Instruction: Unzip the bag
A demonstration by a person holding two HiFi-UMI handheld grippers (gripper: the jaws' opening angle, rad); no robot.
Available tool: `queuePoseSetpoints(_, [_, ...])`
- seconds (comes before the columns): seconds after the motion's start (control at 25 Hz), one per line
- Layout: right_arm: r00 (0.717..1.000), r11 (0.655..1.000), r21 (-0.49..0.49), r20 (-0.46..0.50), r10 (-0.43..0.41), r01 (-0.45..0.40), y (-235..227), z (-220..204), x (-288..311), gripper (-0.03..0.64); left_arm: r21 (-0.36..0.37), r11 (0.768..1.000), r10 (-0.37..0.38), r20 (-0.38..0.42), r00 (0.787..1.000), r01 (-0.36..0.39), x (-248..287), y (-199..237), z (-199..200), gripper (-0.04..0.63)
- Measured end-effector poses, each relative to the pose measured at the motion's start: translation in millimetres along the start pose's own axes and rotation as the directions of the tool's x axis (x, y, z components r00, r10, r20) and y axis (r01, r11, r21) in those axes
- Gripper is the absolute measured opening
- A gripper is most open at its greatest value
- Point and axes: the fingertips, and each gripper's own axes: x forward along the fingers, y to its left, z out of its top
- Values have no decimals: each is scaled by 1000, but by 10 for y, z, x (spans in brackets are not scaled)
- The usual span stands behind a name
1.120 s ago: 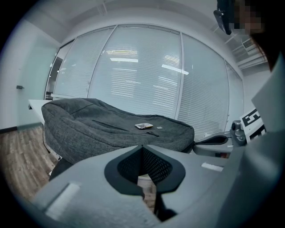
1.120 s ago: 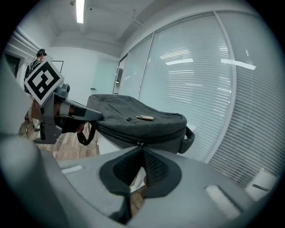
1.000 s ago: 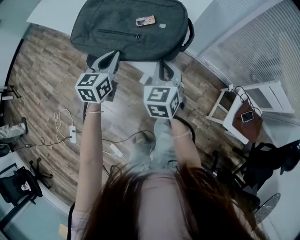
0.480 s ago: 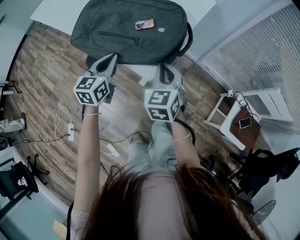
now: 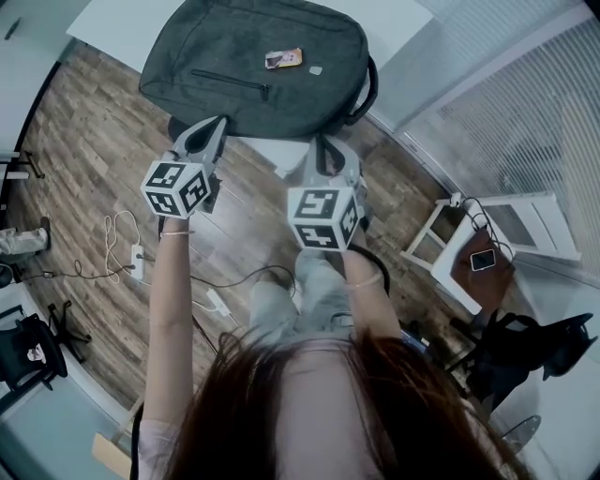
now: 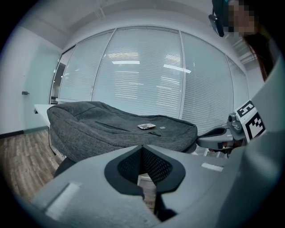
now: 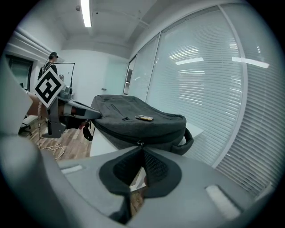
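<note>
The wooden floor filled most of the head view, with a white desk at its 12 o'clock. A grey bag lay flat on that desk, its carry handle at the bag's 3 o'clock. Both tongs pointed toward 12 o'clock, at the bag's near edge. The left tongs sat at the bag's 7 o'clock, clenched, with nothing between the pads. The right tongs sat at about its 5 o'clock, clenched too. In the right gripper view their tips lay just under the main zip's pull, and I could not tell whether they touched it. The main zip looked closed along the bag's near side. A pocket zip ran across the top face. A small card rested on the bag at 1 o'clock from its middle.
</note>
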Motion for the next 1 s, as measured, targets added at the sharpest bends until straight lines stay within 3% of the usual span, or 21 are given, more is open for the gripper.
queuePoseSetpoints(1.0, [1000, 996, -82, -11, -21, 20, -557, 43, 68, 8, 11, 1000, 28, 26, 999, -28, -6, -9, -1, 5])
